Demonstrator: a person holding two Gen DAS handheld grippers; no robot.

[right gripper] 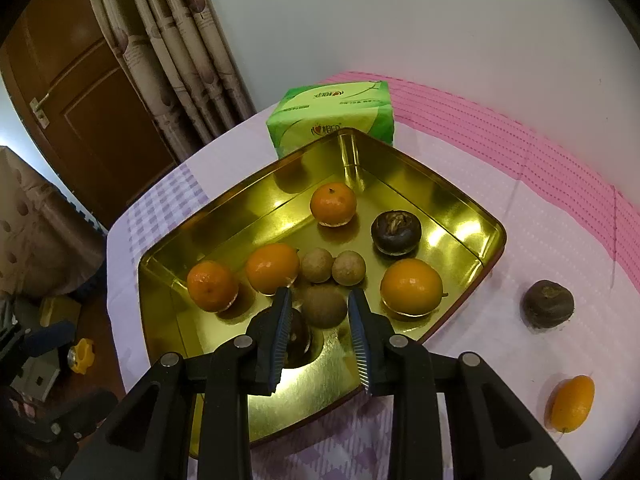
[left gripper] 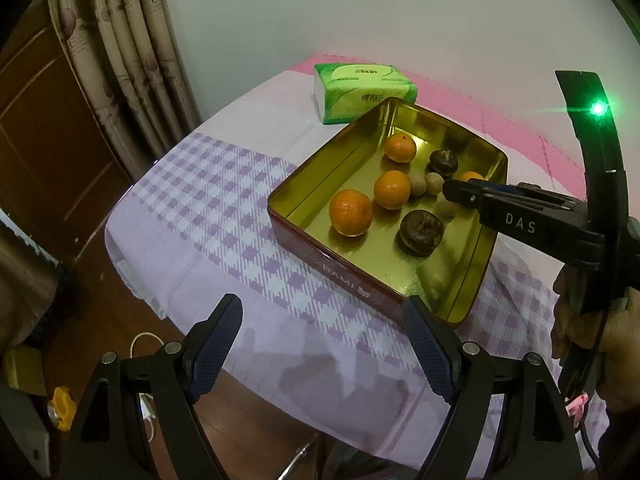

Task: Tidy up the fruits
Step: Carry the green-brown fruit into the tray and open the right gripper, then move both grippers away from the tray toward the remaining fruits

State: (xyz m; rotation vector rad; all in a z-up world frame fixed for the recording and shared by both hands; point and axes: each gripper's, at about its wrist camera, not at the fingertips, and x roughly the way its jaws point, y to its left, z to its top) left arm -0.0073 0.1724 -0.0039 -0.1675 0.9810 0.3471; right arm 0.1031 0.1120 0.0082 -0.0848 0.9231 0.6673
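Right wrist, gripper hides dark fruit

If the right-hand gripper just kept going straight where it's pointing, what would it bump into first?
Probably the small brown fruit lying in the gold tin: the right gripper has it between its fingertips. Whether the pads already touch it is unclear.

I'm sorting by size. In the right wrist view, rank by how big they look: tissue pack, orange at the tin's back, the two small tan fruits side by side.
1. Tissue pack
2. Orange at the tin's back
3. The two tan fruits: alike, not ranked.
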